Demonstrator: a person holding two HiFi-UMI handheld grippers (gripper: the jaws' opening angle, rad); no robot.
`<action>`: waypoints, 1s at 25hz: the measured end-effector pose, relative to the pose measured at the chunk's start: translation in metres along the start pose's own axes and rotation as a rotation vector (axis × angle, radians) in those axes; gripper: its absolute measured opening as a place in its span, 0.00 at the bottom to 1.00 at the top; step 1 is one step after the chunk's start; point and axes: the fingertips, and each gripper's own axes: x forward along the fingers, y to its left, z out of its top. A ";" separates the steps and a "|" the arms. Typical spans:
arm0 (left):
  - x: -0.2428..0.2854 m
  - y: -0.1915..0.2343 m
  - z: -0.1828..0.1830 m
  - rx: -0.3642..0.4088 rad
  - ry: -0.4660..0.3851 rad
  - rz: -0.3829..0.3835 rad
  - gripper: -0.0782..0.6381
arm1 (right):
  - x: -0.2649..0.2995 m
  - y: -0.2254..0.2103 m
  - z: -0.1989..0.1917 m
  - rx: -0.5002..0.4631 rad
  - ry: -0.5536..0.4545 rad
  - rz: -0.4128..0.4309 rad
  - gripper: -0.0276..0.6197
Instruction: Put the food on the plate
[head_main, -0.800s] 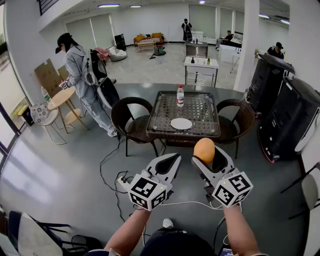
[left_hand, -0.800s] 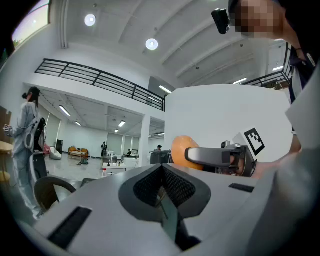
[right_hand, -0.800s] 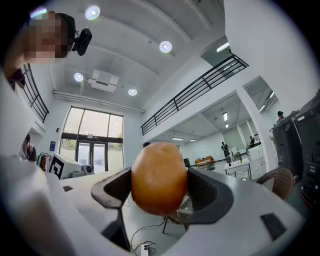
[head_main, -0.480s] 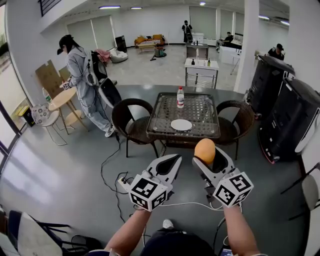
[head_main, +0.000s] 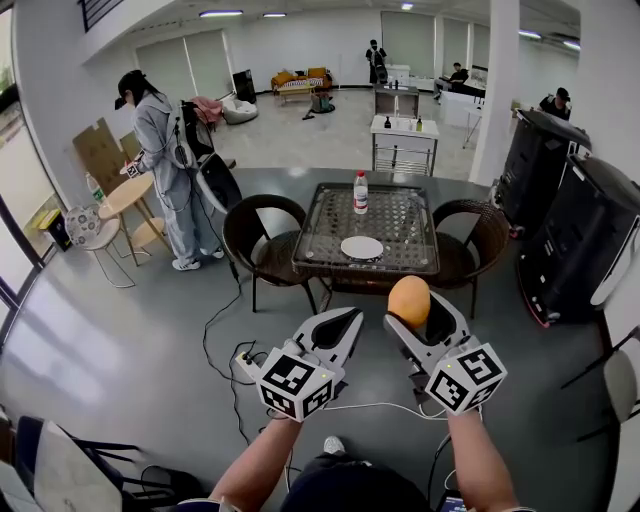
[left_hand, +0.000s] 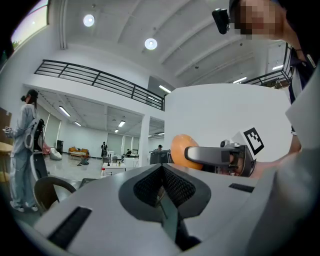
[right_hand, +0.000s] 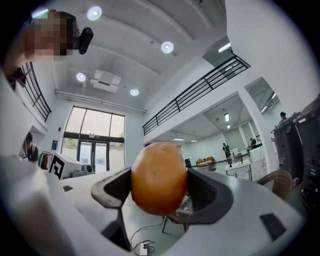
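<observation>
An orange, egg-shaped piece of food (head_main: 409, 300) (right_hand: 159, 178) sits between the jaws of my right gripper (head_main: 415, 312), which is shut on it and held up in front of me. It also shows in the left gripper view as the same food (left_hand: 181, 151), off to the right. My left gripper (head_main: 338, 328) (left_hand: 163, 186) is beside it, jaws pressed together with nothing in them. The white plate (head_main: 362, 248) lies on the near part of a glass-topped table (head_main: 400, 220), some way ahead of both grippers.
A water bottle (head_main: 360, 191) stands on the table behind the plate. Dark wicker chairs (head_main: 262, 237) flank the table. A cable and power strip (head_main: 245, 362) lie on the floor near me. A person (head_main: 165, 155) stands at the left; black cases (head_main: 575, 235) stand at the right.
Both grippers and the food stay put. The person at the left has stepped a little further left.
</observation>
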 end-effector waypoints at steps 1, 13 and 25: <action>0.001 -0.001 -0.001 0.000 0.000 0.003 0.12 | -0.001 -0.001 -0.001 -0.002 0.002 0.001 0.57; 0.021 0.003 -0.013 -0.014 0.023 0.025 0.12 | 0.003 -0.025 -0.002 -0.009 0.014 0.022 0.57; 0.071 0.062 -0.019 -0.023 0.028 0.004 0.12 | 0.065 -0.068 -0.014 -0.012 0.035 0.005 0.57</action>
